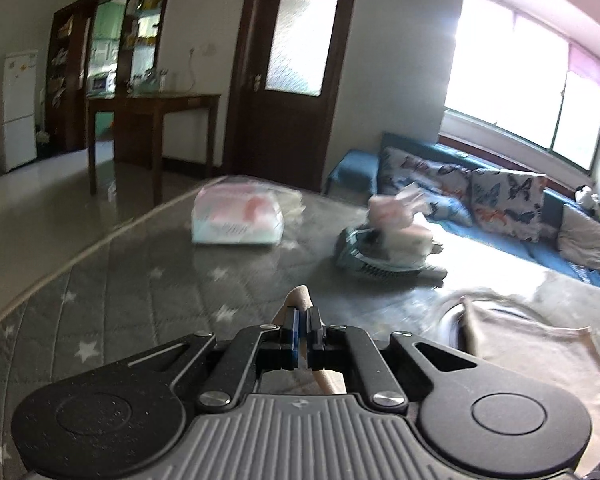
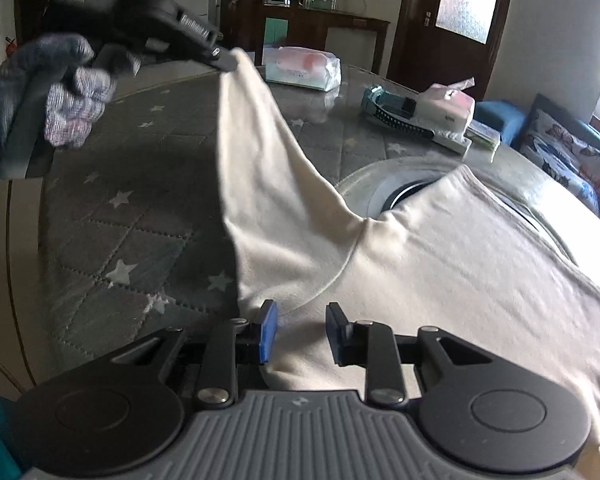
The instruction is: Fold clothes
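shirt [image 2: 440, 248]: soft matt cream knit | mat [image 2: 140, 216]: grey quilted cloth, stitched | grippers [image 2: 302, 334]: matt black plastic, blue pads [image 2: 269, 330] | pack [image 1: 238, 216]: glossy plastic film

Left hand-held gripper [image 1: 303, 330]: jaws closed, blue pads nearly together, pinching cloth. Seen from the right wrist camera, it is raised and tilted down, held by a gloved left hand [image 2: 48, 96]. Right hand-held gripper [image 2: 302, 332]: jaws apart — blue pads well separated, gripping nothing.
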A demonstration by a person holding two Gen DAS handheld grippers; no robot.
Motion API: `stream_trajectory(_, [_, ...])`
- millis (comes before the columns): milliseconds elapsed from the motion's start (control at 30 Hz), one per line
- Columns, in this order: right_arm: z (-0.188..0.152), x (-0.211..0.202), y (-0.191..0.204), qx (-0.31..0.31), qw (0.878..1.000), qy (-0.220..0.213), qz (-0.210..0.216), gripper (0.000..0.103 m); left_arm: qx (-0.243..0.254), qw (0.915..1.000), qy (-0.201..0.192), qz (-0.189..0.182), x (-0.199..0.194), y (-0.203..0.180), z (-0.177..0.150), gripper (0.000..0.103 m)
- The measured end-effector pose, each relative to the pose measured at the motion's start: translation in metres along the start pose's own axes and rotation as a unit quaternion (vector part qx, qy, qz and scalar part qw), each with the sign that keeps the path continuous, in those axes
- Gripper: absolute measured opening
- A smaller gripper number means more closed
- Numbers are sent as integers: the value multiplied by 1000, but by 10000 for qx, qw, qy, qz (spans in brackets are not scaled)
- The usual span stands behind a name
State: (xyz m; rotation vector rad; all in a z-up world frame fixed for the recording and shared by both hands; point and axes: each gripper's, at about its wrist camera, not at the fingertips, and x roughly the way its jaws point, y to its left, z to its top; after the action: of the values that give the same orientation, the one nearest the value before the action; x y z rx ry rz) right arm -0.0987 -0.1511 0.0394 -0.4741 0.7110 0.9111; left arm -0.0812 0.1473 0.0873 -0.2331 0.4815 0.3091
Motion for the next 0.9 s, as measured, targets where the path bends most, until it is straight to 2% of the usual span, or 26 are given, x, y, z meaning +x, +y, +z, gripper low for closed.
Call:
stream_trajectory(300, [-4, -20, -24, 441, 9988, -113, -187, 27, 253, 9993, 84, -280, -5, -27, -3, 4])
stream_trajectory(533, [-11, -40, -53, 902, 9946, -207, -478, 27, 466, 9944, 38, -945, -21, -72, -3, 4])
stream_trajectory(700, [-25, -55, -77, 1207, 9893, -197, -801, 27, 866, 9810, 37, -1737, -35, -122, -5, 4])
stream_trajectory(900, [-46, -76, -111, 1760, 9766, -232, -1214, 27, 1482, 9546, 347, -2559, -34, -182, -30, 4])
